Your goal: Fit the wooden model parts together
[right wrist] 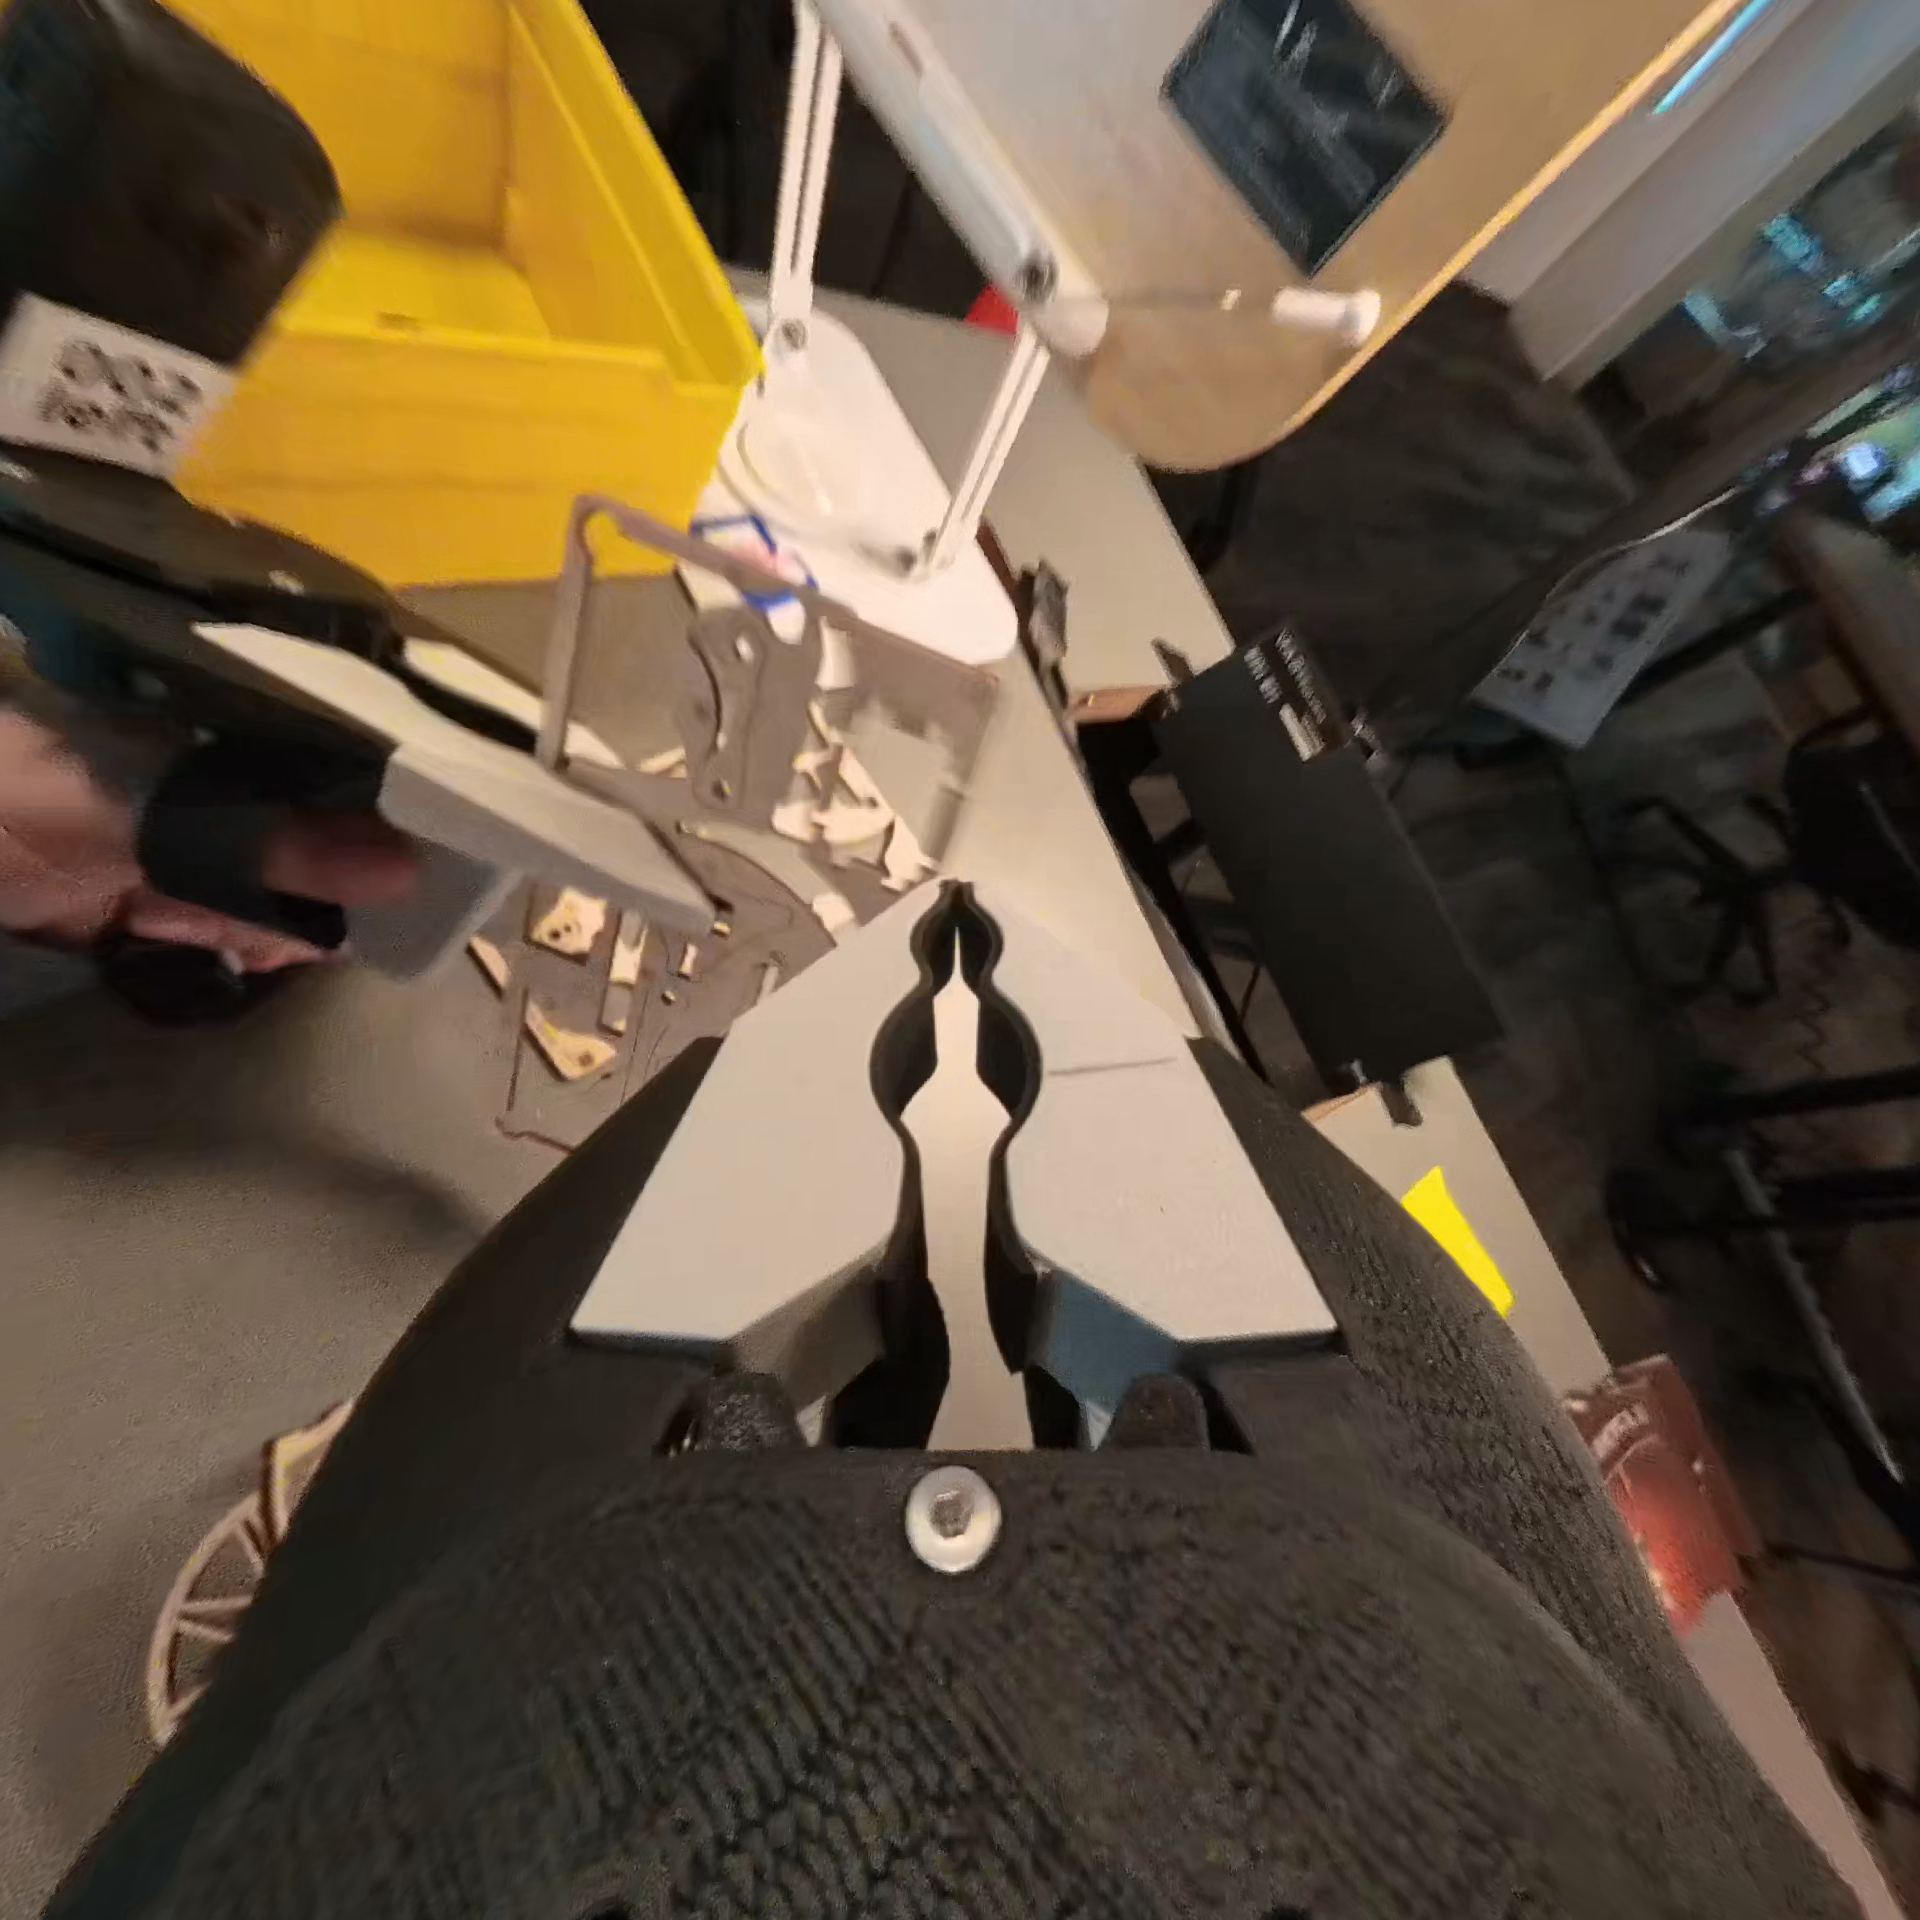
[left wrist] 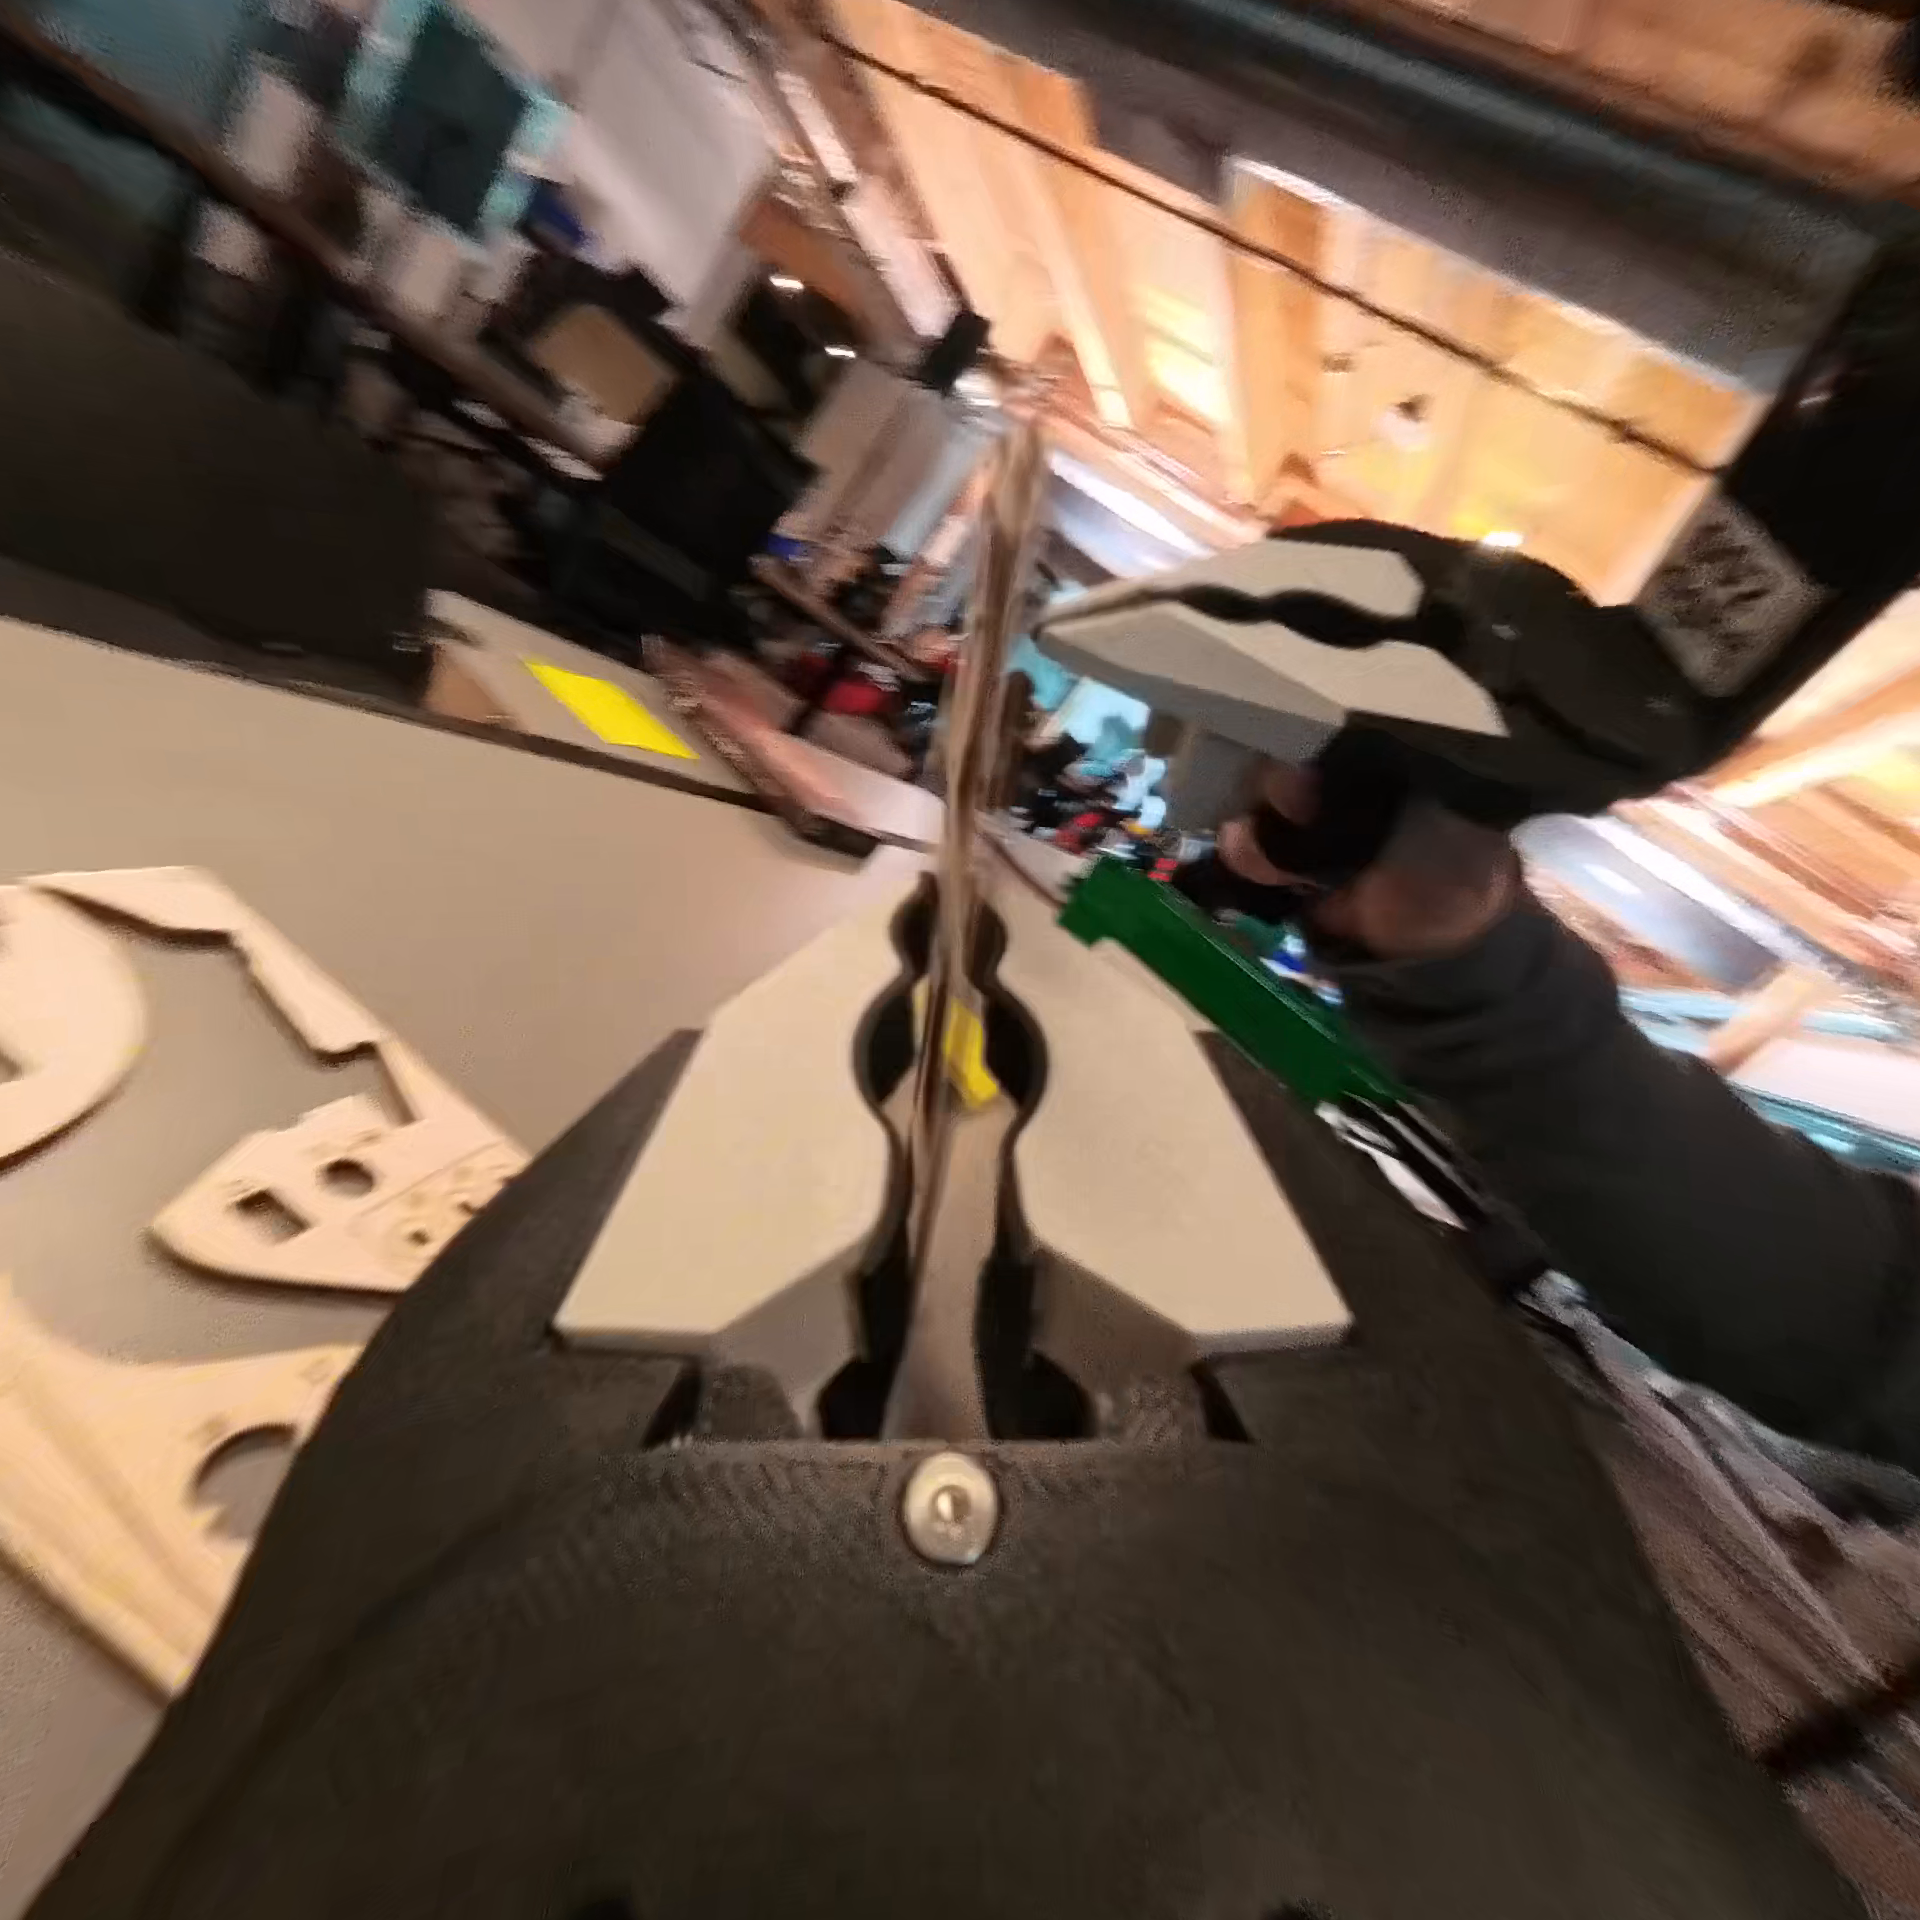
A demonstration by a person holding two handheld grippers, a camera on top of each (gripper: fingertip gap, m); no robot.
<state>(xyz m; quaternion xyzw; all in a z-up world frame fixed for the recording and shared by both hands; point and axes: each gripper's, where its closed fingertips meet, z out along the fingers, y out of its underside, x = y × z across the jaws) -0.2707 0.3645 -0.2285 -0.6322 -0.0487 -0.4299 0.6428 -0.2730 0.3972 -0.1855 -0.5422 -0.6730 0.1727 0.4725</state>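
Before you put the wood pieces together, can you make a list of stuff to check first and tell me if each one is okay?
1. Left gripper holding a piece: ok, shut on the thin wooden sheet, seen edge-on in its own view.
2. Right gripper holding a piece: not ok, its fingertips meet on nothing.
3. More parts ready: ok, loose wooden pieces lie on the grey table.
4. Grippers apart: ok, the right one hangs clear of the held sheet.
5. Which slot fits which tab: cannot tell, both views are blurred.
6. Grip firm enough: cannot tell.
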